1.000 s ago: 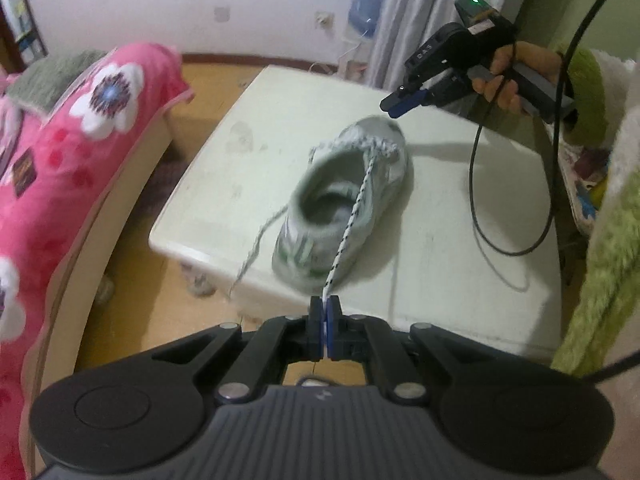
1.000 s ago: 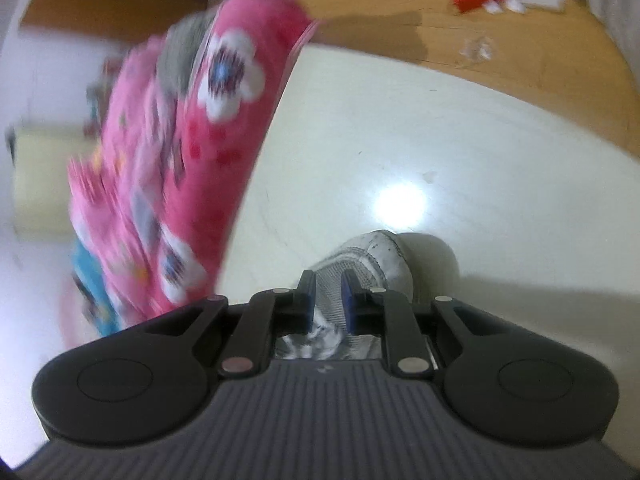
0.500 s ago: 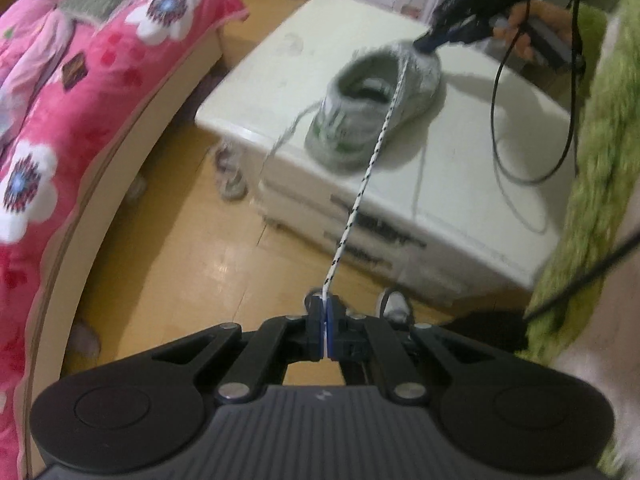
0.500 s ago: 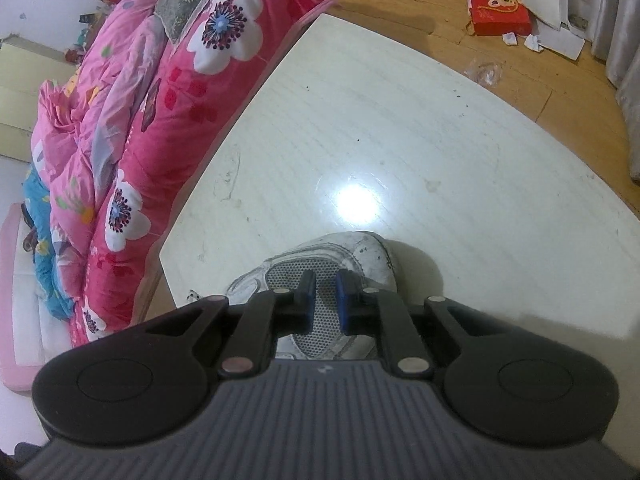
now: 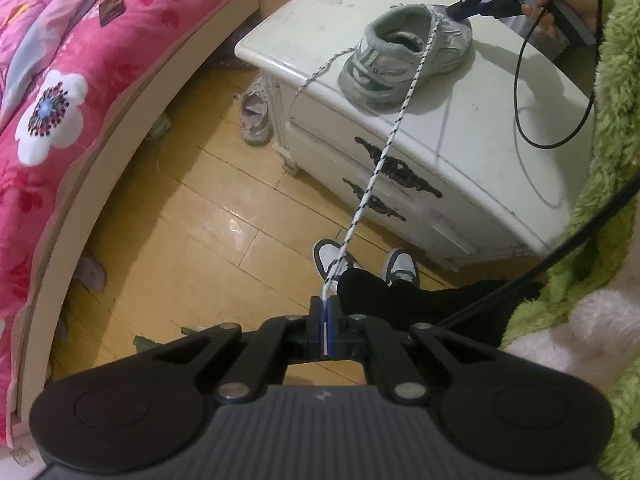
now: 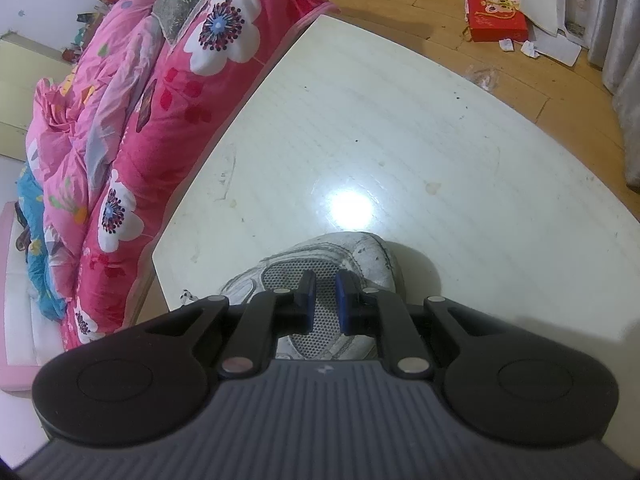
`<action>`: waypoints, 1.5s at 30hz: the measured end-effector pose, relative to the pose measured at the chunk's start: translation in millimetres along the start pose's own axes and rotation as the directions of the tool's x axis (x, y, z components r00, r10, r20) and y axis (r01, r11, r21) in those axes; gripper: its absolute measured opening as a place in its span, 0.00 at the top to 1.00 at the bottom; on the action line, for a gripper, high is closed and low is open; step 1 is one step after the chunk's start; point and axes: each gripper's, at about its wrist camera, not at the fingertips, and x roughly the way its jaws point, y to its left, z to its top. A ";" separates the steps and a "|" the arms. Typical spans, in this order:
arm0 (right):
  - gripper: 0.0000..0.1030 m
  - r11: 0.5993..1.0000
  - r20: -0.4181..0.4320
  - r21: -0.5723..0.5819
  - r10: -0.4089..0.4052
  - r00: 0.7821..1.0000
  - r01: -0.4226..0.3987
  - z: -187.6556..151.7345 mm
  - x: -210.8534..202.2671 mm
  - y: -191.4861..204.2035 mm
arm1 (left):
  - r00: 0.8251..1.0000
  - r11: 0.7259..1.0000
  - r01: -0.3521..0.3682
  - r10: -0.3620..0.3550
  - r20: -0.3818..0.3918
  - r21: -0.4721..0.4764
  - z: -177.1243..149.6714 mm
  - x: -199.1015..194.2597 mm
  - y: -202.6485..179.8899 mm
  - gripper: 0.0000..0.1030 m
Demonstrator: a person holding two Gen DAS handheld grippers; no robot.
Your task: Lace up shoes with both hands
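Shoe first: a worn white-and-green mesh sneaker (image 5: pixel 404 56) sits on the cream white table (image 5: pixel 492 120), well ahead of the left tongs (image 5: pixel 325 320), which are pressed together on the tip of a black-and-white speckled shoelace (image 5: pixel 384 152) stretched taut up to the eyelets. Below that lace lie the person's feet (image 5: pixel 366 264) and wooden floor (image 5: pixel 192 216); a pink flowered quilt (image 5: pixel 72 52) lies left.

From the right wrist, the right tongs (image 6: pixel 325 300) stand slightly spread, holding nothing, directly over the sneaker's toe. A red box (image 6: pixel 496 10) lies far ahead on the floor.
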 end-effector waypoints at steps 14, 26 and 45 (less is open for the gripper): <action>0.91 0.991 -0.037 -0.095 -0.096 0.995 0.092 3.2 4.8 22.9 | 0.992 0.985 0.094 -0.081 0.092 -0.143 4.5 37.2 12.9 0.81; 0.87 0.909 -0.011 -0.385 -0.180 0.984 0.162 9.3 -23.9 77.1 | 0.993 0.896 0.085 -0.040 0.110 -0.435 49.4 128.4 33.8 0.44; 0.76 0.106 -0.222 -0.974 -0.293 0.930 -0.199 -111.7 127.9 296.6 | 0.996 0.815 -0.055 0.087 0.028 -0.576 104.0 172.1 75.4 0.24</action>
